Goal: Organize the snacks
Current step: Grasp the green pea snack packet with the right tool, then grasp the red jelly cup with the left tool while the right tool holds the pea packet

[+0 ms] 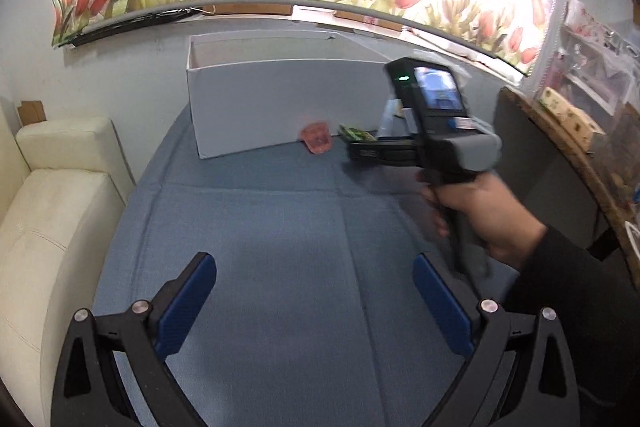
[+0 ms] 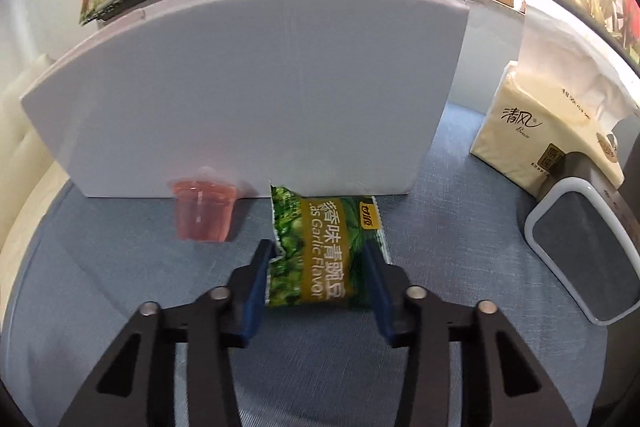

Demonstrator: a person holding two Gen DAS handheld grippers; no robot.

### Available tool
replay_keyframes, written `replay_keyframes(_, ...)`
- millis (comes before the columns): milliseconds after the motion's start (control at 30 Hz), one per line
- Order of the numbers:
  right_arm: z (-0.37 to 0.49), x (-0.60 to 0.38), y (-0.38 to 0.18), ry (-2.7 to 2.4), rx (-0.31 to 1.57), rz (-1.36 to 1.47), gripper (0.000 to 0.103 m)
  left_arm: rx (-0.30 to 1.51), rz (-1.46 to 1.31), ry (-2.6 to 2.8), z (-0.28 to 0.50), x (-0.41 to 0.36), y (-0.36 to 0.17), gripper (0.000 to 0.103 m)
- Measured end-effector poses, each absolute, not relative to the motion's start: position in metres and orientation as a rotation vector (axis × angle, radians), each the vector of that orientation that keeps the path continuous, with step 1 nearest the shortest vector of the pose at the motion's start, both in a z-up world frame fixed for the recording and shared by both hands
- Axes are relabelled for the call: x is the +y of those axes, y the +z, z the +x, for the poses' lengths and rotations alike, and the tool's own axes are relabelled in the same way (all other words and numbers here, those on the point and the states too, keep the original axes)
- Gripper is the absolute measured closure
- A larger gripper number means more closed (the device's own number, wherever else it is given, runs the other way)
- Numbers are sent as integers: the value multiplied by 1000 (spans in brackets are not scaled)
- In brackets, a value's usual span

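- Starting at the left, a cream sofa (image 1: 48, 227) runs beside the worktop (image 1: 280, 227), which is covered in blue cloth.
- Hovering low over bare cloth, the left tongs (image 1: 314, 301) have their blue pads spread wide apart with nothing between them, well away from the snacks.
- Standing at the far edge of the worktop is a white box (image 2: 248, 87), open at the top; I judge it the likely place for the snacks to go.
- Touching or just short of the box's front wall lies a pink jelly cup (image 2: 204, 213), on its side, to the left of the packet and outside any grip.
- Next to it, the green pea packet (image 2: 324, 247) lies flat with its far end near the foot of the box.
- The right tongs (image 2: 318, 293) straddle the packet's near half, a pad just beside each long edge. The pads look part-closed, and whether they already press the packet I cannot tell.
- The packet's long axis runs straight away from the right tongs toward the box, so it lies directly ahead between the pads; closing should pinch it across its short width.
- The right hand (image 1: 480, 211) is plainly the nearer one for this pickup.
- Further right sit a tissue pack (image 2: 556, 131) and a grey, white-rimmed object (image 2: 588, 255), both clear of the packet.
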State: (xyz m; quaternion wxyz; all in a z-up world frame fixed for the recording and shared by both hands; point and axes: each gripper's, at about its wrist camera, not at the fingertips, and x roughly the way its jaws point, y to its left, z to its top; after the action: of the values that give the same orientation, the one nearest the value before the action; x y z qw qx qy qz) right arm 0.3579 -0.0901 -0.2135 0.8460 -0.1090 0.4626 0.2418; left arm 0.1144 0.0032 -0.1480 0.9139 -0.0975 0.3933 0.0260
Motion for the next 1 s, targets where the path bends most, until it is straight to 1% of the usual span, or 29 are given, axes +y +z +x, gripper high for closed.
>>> replay_keyframes(33, 356, -94, -211, 521, 977, -213, 66, 812, -201, 58, 121, 5, -150, 2)
replay_keyframes(100, 355, -103, -205, 534, 980, -185, 68, 808, -216, 70, 132, 9, -153, 2)
replay_keyframes(133, 353, -109, -202, 538, 980, -178, 72, 814, -222, 76, 138, 10, -155, 2)
replay_keyframes(233, 344, -125, -186, 547, 950, -161, 79, 816, -216, 77, 159, 11, -157, 2)
replay_keyframes(367, 335, -142, -175, 563, 933, -139, 80, 820, -218, 87, 193, 11, -162, 2)
replay_keyframes(567, 296, -175, -154, 529, 900, -105, 80, 848, -197, 196, 263, 6, -179, 2)
replay_keyframes(700, 272, -183, -148, 529, 899, -128, 80, 874, -241, 274, 304, 0, -192, 2)
replay_keyframes(800, 257, -191, -143, 523, 880, -165, 80, 910, -246, 346, 326, -7, -203, 2)
replay_keyframes(1000, 245, -214, -142, 528, 871, -170, 80, 926, -226, 429, 349, -22, -225, 2)
